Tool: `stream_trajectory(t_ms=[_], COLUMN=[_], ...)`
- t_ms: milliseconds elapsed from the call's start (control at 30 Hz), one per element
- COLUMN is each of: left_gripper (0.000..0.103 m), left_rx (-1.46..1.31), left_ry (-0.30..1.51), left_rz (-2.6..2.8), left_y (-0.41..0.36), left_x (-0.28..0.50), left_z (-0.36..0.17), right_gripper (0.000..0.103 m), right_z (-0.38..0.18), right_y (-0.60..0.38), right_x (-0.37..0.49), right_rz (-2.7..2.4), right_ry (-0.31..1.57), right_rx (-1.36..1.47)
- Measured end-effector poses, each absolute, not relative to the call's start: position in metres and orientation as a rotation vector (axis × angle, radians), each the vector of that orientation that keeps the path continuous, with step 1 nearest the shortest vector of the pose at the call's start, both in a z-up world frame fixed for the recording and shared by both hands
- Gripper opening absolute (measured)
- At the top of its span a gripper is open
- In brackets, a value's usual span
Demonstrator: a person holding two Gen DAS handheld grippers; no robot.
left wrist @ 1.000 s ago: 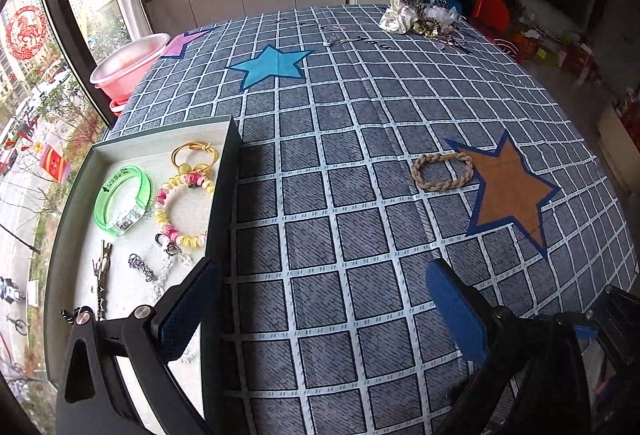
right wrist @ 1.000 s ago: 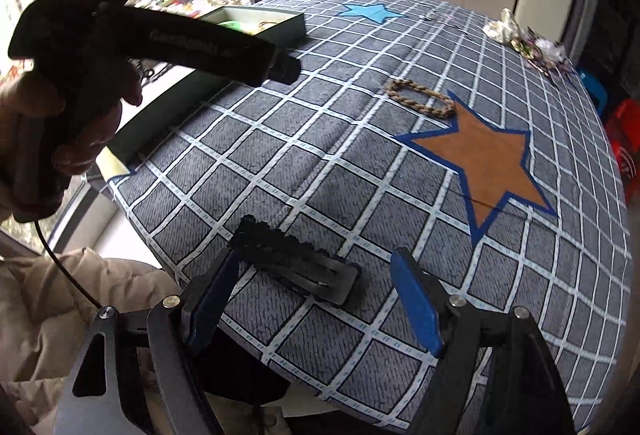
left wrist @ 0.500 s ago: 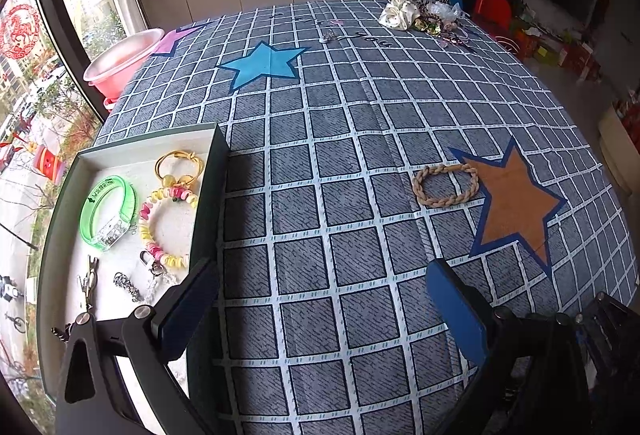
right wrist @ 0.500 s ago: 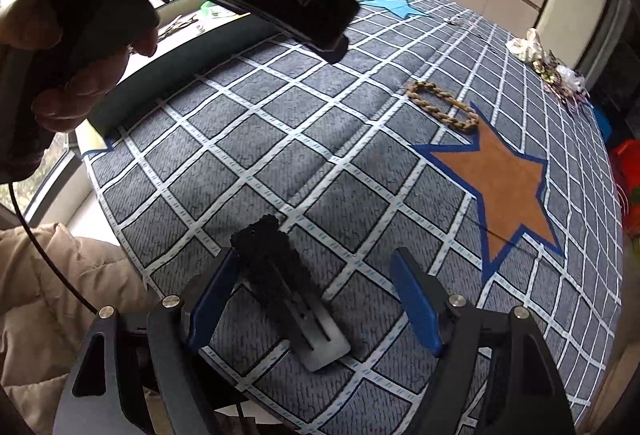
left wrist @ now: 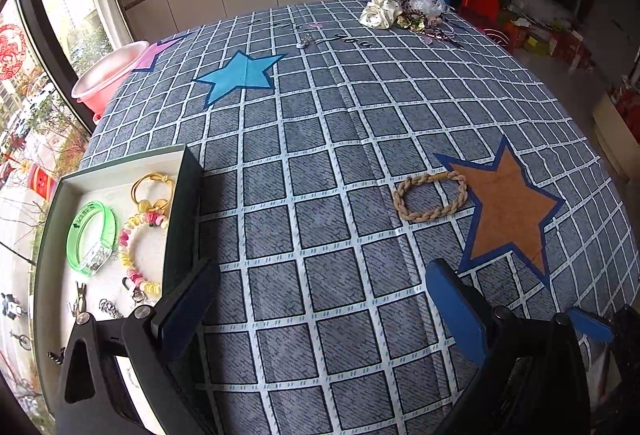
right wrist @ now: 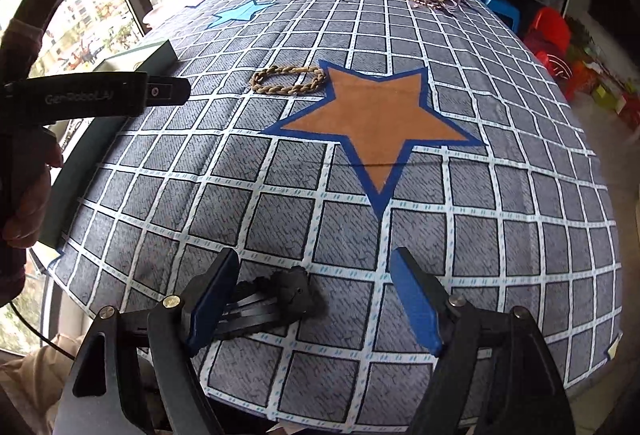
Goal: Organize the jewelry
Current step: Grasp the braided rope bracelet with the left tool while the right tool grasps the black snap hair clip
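A braided tan bracelet (left wrist: 430, 197) lies on the checked cloth beside the orange star (left wrist: 508, 203), ahead of my left gripper (left wrist: 320, 301), which is open with nothing between its fingers. The right wrist view shows the same bracelet (right wrist: 288, 81) far ahead. My right gripper (right wrist: 316, 295) is open just above the cloth near the table's front edge. A black hair clip (right wrist: 280, 301) lies flat between its fingers, close to the left finger (right wrist: 212, 295), which hides its end. An open box tray (left wrist: 182, 203) at the left holds a green bangle (left wrist: 90, 239), a beaded bracelet (left wrist: 138, 251) and a gold ring (left wrist: 154, 187).
A heap of hair ties and trinkets (left wrist: 404, 15) sits at the table's far edge, with small metal pieces (left wrist: 306, 41) near it. A pink basin (left wrist: 106, 77) stands beyond the far left corner. A hand (right wrist: 24, 203) holds the left gripper's body (right wrist: 100, 99) over the tray (right wrist: 148, 55).
The right gripper has rolled and swung; the black clip, lengthwise between its fingers before, now lies crosswise by the left finger. The left gripper has drifted slightly away from the tray.
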State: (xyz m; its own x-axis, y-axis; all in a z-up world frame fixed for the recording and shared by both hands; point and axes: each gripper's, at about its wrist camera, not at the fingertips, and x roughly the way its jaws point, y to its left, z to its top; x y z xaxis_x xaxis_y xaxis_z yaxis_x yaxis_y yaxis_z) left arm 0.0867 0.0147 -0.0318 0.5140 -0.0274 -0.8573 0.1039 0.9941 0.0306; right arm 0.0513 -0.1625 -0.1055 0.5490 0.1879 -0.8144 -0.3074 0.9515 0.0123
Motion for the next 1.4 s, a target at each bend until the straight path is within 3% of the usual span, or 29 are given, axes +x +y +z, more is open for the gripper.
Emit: stream_trajectory(t_ms=[500,633,700,733,767,800,1400], left_gripper=[0.103,0.082,0.052,0.043,0.024,0.02,0.02], left_rx=[0.343,0.305,0.282,0.282,0.294,0.304,0.02], left_ry=[1.035,1.052,1.054,1.05,1.043,1.038,1.044], left_rz=[-0.306,-0.342,-0.37,-0.372,-0.36,-0.337,-0.09], left_y=[-0.067,-0.068,-0.067,-0.066,-0.066,-0.064,0.026], left_x=[0.141,0.146,0.145,0.144,0.141,0.139,0.053], left_z=[-0.06,-0.061,-0.059,-0.059,-0.059,-0.059,-0.05], right_gripper=[0.08,0.081,0.081,0.081,0.081,0.081,0.08], right_z=[-0.1,-0.102,-0.104,-0.105,-0.106,-0.106,-0.115], right_y=[-0.182,-0.181,-0.179,-0.177,-0.176,-0.174,-0.134], right_x=[0.03,0.026,0.025,0.024,0.023,0.022,0.02], right_rz=[0.334,0.343,0.345,0.345,0.346,0.348,0.207], right_ry=[0.95,0.969,0.976,0.98,0.984,0.987,1.007], right_rx=[-0.06,-0.021,-0.013,-0.009,-0.005,-0.002,-0.022])
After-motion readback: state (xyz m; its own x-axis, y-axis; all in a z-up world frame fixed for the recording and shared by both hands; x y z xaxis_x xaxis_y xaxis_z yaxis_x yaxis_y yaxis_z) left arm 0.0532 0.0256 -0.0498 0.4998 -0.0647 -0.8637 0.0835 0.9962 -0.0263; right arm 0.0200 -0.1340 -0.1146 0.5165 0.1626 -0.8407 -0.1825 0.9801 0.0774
